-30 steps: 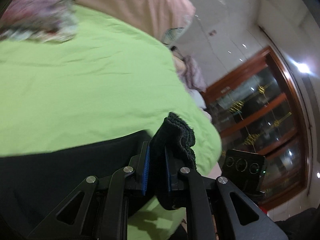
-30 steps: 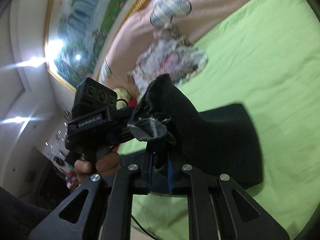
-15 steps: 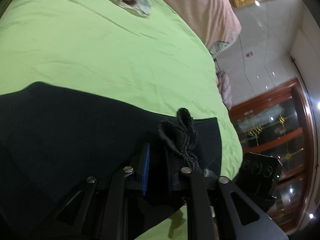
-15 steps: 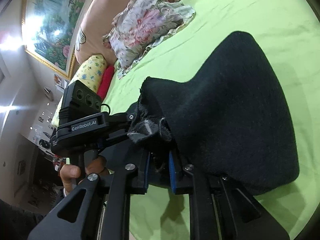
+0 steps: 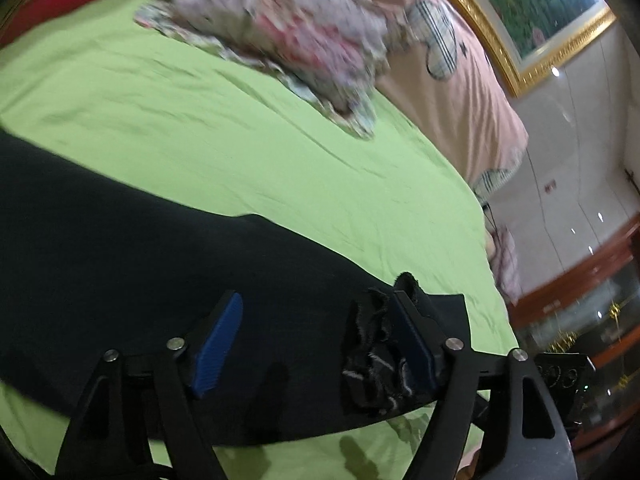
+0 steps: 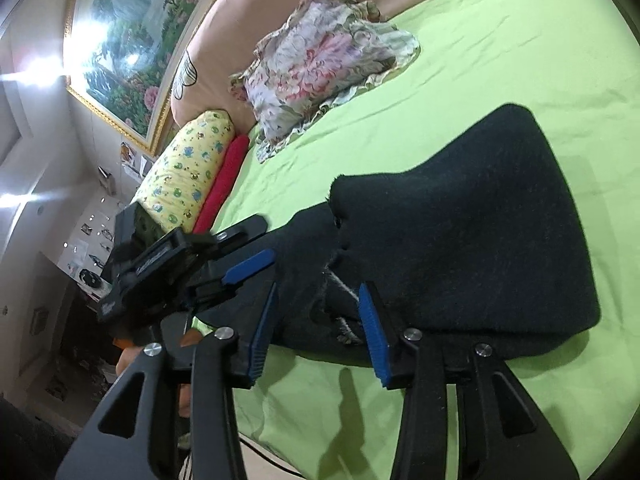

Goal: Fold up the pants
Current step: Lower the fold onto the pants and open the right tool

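The wide green bedsheet [image 6: 500, 52] lies bare toward its far edge. The folded black knit pants [image 6: 480, 220] cover its near edge. At the head end, a floral ruffled pillow [image 6: 324, 68], a yellow patterned bolster [image 6: 184, 172] and a red cushion [image 6: 226, 176] block passage.

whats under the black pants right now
The black pants lie folded on the green bedsheet, which shows all around them. The sheet directly beneath, and the pants' lower layer, are covered by the top layer.
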`<action>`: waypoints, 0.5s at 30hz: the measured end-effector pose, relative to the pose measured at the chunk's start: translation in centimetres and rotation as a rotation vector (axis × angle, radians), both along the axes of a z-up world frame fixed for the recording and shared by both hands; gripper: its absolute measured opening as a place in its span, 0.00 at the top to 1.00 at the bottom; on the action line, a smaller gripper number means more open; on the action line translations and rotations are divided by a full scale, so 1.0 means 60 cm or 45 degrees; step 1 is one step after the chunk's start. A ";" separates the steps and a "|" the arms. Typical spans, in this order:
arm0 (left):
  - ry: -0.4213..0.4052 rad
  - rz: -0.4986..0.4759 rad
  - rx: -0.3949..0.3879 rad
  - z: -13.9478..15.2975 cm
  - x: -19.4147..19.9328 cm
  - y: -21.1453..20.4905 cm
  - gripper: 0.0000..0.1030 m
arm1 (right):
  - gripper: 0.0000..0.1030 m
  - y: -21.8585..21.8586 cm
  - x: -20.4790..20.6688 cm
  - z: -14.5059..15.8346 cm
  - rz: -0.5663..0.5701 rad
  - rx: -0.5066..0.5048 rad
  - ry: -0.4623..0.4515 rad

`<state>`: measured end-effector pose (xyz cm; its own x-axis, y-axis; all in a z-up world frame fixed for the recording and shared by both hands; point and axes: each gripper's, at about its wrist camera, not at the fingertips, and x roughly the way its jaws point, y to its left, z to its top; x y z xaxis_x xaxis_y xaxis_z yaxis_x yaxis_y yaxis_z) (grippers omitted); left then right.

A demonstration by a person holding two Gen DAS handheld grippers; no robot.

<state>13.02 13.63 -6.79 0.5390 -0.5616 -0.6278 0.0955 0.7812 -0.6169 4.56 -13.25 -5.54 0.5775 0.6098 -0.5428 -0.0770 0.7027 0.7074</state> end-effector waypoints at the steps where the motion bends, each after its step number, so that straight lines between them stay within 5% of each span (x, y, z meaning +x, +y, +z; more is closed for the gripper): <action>1: -0.005 0.025 0.006 0.002 -0.009 0.010 0.26 | 0.57 0.001 -0.002 0.004 0.005 -0.002 -0.009; 15: 0.046 0.301 0.017 0.001 -0.120 0.175 0.22 | 0.54 0.053 -0.005 0.032 0.113 -0.037 -0.036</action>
<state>5.83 24.12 -6.74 0.6316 -0.4139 -0.6556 -0.1131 0.7873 -0.6061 4.28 -10.08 -3.62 0.5374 0.6434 -0.5453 -0.1595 0.7124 0.6834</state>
